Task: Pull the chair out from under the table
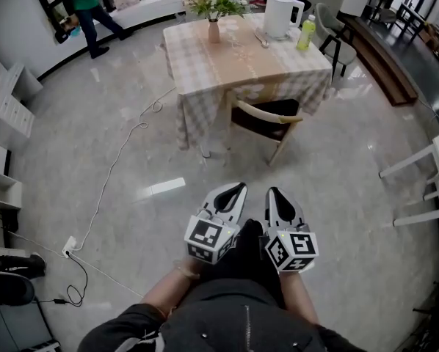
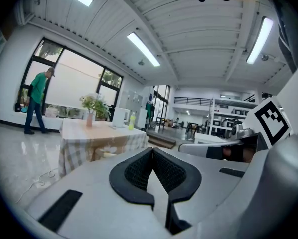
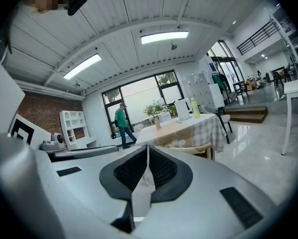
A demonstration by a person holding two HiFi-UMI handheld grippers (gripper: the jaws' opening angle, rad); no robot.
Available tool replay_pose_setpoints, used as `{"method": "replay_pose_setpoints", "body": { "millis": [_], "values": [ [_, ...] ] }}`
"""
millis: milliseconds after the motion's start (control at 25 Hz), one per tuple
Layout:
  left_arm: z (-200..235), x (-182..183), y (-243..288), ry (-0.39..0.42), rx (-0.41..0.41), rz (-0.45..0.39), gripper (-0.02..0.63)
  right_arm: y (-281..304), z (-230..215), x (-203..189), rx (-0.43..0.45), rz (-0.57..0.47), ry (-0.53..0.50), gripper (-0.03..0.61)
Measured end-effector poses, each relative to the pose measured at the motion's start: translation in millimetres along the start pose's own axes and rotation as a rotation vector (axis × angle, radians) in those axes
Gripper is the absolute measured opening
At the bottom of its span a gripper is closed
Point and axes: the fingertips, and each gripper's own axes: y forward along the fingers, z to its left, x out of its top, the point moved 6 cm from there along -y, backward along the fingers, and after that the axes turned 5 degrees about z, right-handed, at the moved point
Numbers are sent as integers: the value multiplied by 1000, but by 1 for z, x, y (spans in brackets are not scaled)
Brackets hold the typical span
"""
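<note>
The chair (image 1: 267,117) has a pale wooden backrest and a dark seat. It stands tucked under the near side of the table (image 1: 197,64), which is covered by a checked cloth. My left gripper (image 1: 238,188) and right gripper (image 1: 272,192) hover side by side over the floor, well short of the chair and pointing towards it. Both are shut with nothing between the pads. In the right gripper view the right gripper (image 3: 148,147) lines up with the chair's backrest (image 3: 200,147) just beyond it. The left gripper view shows the left gripper (image 2: 152,151) with the table (image 2: 84,139) far ahead at the left.
On the table stand a flower vase (image 1: 214,12), a white kettle (image 1: 280,15) and a green bottle (image 1: 305,34). A white cable (image 1: 115,169) runs across the floor to a power strip (image 1: 69,247). A person in green (image 1: 86,6) walks at the back left. White furniture (image 1: 434,173) stands at the right.
</note>
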Motion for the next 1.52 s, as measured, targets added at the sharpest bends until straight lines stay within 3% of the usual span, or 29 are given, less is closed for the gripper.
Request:
{"method": "replay_pose_setpoints", "body": {
  "millis": [560,1520],
  "values": [
    [19,10,32,4,-16,4,9,27,-18,9,-15,18,-15,17],
    [101,67,175,23,19,22,9,175,-102,81,39,38,1,17]
  ]
}}
